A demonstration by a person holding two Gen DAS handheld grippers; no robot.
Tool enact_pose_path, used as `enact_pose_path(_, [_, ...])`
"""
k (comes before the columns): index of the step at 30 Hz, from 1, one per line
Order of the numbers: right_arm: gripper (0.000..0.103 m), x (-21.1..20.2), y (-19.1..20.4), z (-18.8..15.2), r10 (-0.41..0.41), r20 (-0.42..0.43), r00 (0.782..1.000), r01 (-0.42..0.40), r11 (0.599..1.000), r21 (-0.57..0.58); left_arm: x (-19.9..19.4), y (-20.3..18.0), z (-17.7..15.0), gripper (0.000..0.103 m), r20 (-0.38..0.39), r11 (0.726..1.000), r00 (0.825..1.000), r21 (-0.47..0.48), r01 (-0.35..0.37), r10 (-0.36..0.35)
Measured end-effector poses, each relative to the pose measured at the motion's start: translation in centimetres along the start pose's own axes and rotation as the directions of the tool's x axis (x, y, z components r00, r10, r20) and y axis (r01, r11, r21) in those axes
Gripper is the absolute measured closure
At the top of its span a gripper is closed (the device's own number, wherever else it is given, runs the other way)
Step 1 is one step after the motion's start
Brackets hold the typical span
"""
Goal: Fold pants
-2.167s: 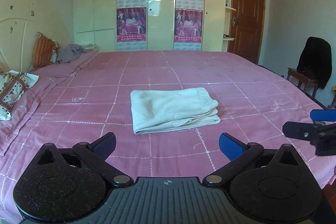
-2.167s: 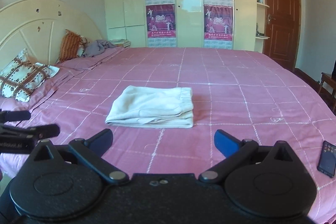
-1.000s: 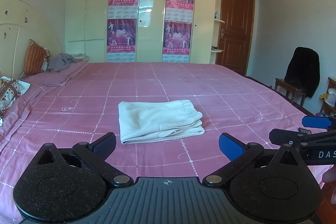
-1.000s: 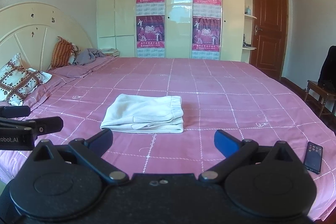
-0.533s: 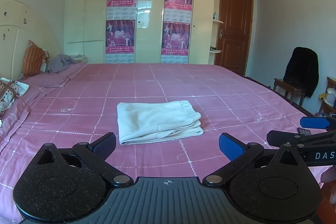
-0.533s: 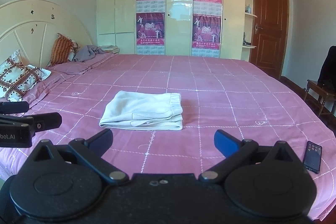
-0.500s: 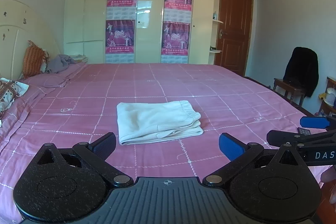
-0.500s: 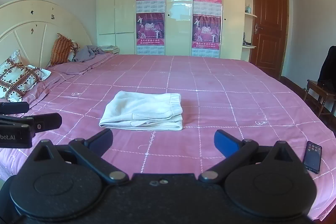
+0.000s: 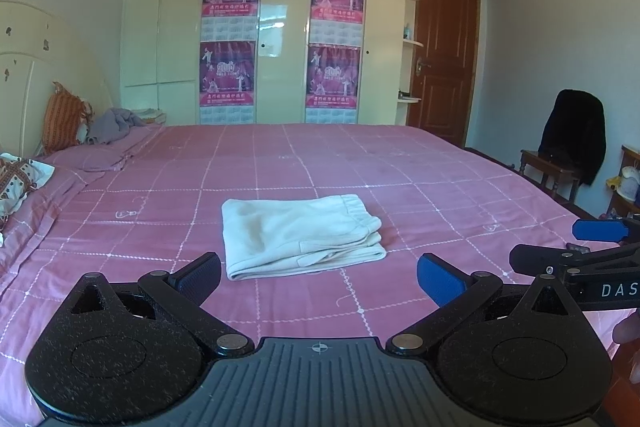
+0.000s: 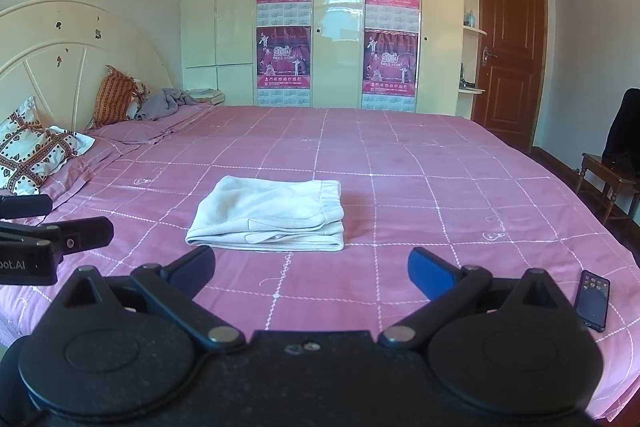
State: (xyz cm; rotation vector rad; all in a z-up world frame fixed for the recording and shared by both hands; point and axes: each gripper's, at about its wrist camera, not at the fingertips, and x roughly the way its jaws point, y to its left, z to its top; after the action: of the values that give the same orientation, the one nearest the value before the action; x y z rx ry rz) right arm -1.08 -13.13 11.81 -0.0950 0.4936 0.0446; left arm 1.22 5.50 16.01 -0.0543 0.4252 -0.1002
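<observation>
Cream pants (image 9: 298, 235) lie folded into a compact rectangle in the middle of the pink checked bed (image 9: 420, 187); they also show in the right wrist view (image 10: 270, 215). My left gripper (image 9: 318, 275) is open and empty, held back from the near edge of the pants. My right gripper (image 10: 310, 267) is open and empty, likewise short of the pants. The right gripper's fingers (image 9: 596, 230) show at the right edge of the left wrist view. The left gripper's fingers (image 10: 24, 206) show at the left edge of the right wrist view.
A black phone (image 10: 593, 299) lies on the bed near its right edge. Pillows (image 10: 36, 151) and a grey garment (image 10: 168, 101) sit by the headboard. A wooden chair with a dark jacket (image 9: 572, 135) stands right of the bed. Wardrobes and a door stand behind.
Both grippers have pulled back and risen from the pants over the last two seconds. In the last half second almost nothing has moved. The pants lie unchanged.
</observation>
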Motion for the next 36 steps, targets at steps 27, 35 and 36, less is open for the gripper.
enact_pose_path(27, [0.000,0.1,0.1,-0.2,-0.006,0.007,1.000,0.006,1.000,0.003,-0.6,-0.5,0.0,0.000,0.026,0.999,0.999,0.038,0.019,-0.020])
enact_pose_path(35, [0.000,0.1,0.1,-0.2,-0.009,0.007,1.000,0.009,1.000,0.001,-1.1,-0.6,0.2,0.000,0.041,0.999,0.999,0.034,0.032,-0.033])
enact_pose_path(36, [0.000,0.1,0.0,-0.2,-0.009,0.007,1.000,0.009,1.000,0.001,-1.1,-0.6,0.2,0.000,0.044,0.999,0.999,0.033,0.030,-0.031])
